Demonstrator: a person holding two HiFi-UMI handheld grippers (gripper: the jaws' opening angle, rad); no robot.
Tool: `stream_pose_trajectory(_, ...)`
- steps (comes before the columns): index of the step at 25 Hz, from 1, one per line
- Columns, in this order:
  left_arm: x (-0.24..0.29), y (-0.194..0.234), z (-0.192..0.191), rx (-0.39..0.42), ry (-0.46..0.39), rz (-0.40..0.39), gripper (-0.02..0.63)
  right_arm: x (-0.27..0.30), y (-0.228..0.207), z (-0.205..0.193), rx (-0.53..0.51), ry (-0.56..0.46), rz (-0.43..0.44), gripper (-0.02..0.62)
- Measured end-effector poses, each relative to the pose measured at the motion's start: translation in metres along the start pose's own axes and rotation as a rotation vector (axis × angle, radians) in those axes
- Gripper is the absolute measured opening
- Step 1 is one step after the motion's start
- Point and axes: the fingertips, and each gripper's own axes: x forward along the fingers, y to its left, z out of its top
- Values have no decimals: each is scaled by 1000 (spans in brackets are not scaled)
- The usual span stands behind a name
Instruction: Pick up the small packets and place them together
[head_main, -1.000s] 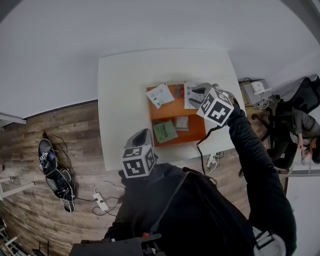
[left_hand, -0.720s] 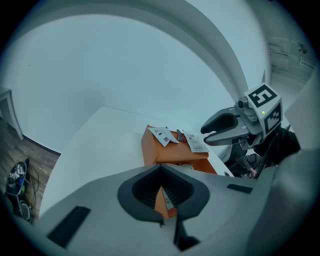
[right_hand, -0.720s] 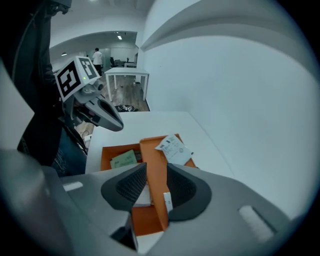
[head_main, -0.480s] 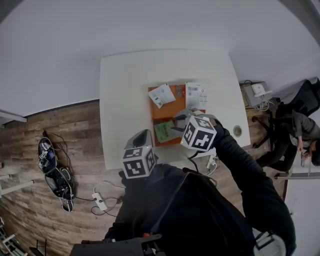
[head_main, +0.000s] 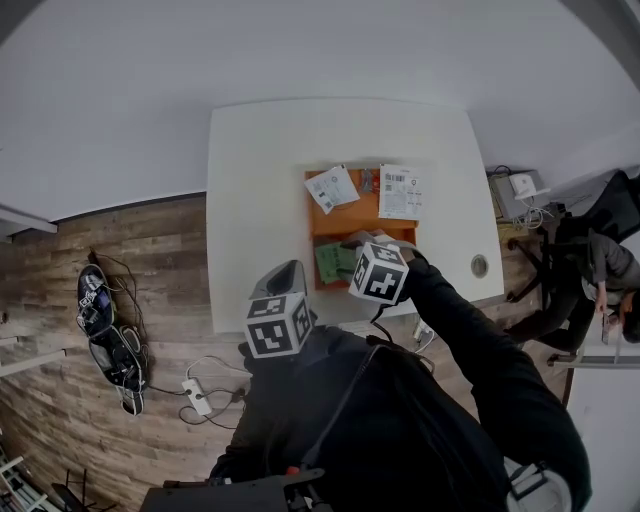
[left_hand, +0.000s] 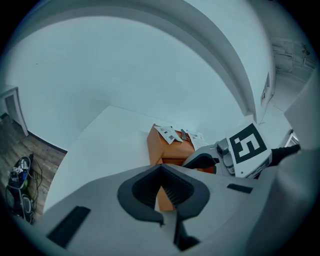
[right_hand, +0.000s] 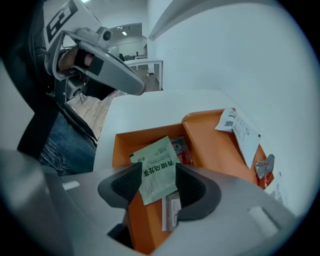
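Right claw (right_hand: 159, 187): jaws opening, parked over the near end of the orange tray (right_hand: 215, 145). The green packet (right_hand: 156, 167) sits between my pads, skewed, printed face up. I see neither pad pressing on it.

Under its near end a grey packet (right_hand: 172, 212) lies flat on the tray floor, partly behind my jaw. Just past the green one is a red-patterned packet (right_hand: 181, 149), mostly covered.

Left claw (left_hand: 160, 170): tips pressed together, nothing between them. It hangs at the near edge of the desk (head_main: 260, 200), left of the tray, pointing across the desk at the tray.

Tray position: right of the desk's middle, nearer the near edge than the far edge, long axis running near to far.

Far end of the tray:
- A white packet (head_main: 332, 187) lies tilted over the far-left corner.
- A second white packet (head_main: 399, 192) covers the far-right corner and overlaps the rim.
- A small silver-and-red packet (head_main: 365, 181) lies between those two.

These three are well apart from the green one, with bare orange floor between the two groups.

Off the desk: wood floor on the left with shoes (head_main: 105, 330) and a power strip (head_main: 198, 400) near my feet. A seated person (head_main: 600, 260) is beyond the desk's right edge.
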Motion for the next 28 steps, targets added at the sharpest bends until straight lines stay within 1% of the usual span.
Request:
stream_pose_trajectory(4,0,1,-1,-5,-1,5,-2,15,-1,-5,-9,39,-13,204)
stream_pose_trajectory(12,1,3,-1,-11,0,7,-2,25,-6,-11,-39,85,-75,204)
stream_pose_trajectory(16,1,4,1,-9,-1,4,-2,25,-8,-11,-23,97,-108,209)
stream_pose_trajectory(19,3,4,1,-9,-1,2,-2,26,-8,-13,-18,105,-118,186)
stream_pose_trajectory(22,2,3,1,-9,-1,0,-2,24,-6,-15,-16,116,-120,135)
stream_pose_trajectory(25,2,4,0,-7,0,0,-2,22,-4,-16,-37,119,-131,93)
stream_pose_trajectory(28,2,4,0,-3,0,-1,-2,21,-1,-19,-51,128,-123,69)
